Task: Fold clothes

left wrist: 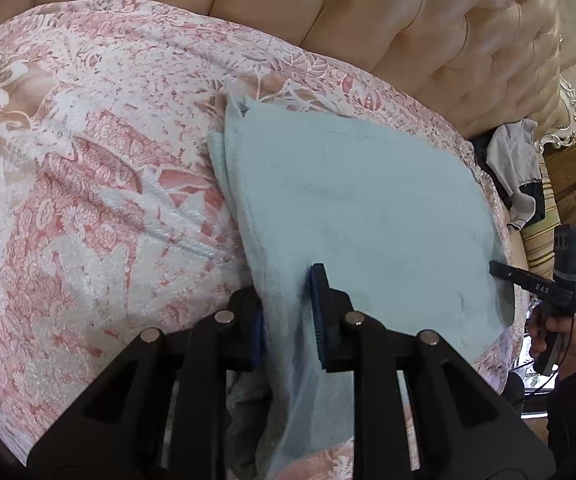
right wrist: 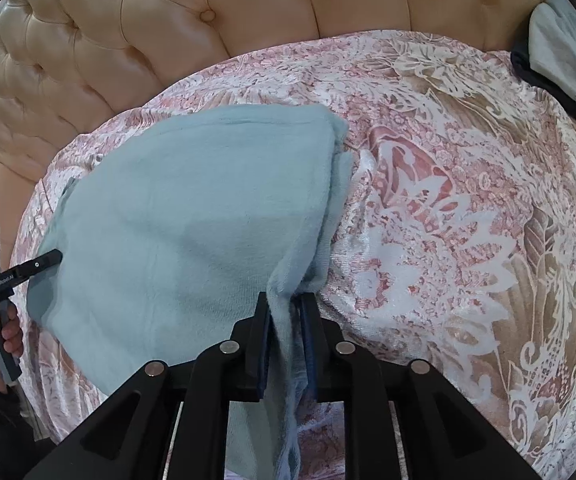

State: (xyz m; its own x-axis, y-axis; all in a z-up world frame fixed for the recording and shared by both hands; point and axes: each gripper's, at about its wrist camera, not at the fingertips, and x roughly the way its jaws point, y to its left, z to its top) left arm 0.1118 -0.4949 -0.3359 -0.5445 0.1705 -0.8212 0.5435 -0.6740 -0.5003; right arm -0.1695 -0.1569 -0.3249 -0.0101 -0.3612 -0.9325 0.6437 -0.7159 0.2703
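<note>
Pinching light-blue cloth (left wrist: pixel 360 208) edge: right hand-held gripper (right wrist: pixel 286 344) clamped; left hand-held gripper (left wrist: pixel 288 320) straddles cloth w/ gap.

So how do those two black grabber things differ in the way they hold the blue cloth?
The left gripper has a visible gap between its pads, the blue cloth passing loosely through; the right gripper pinches a bunched edge tightly. The left sits at the cloth's left side, the right at its right. Both are black with blue pads.
</note>
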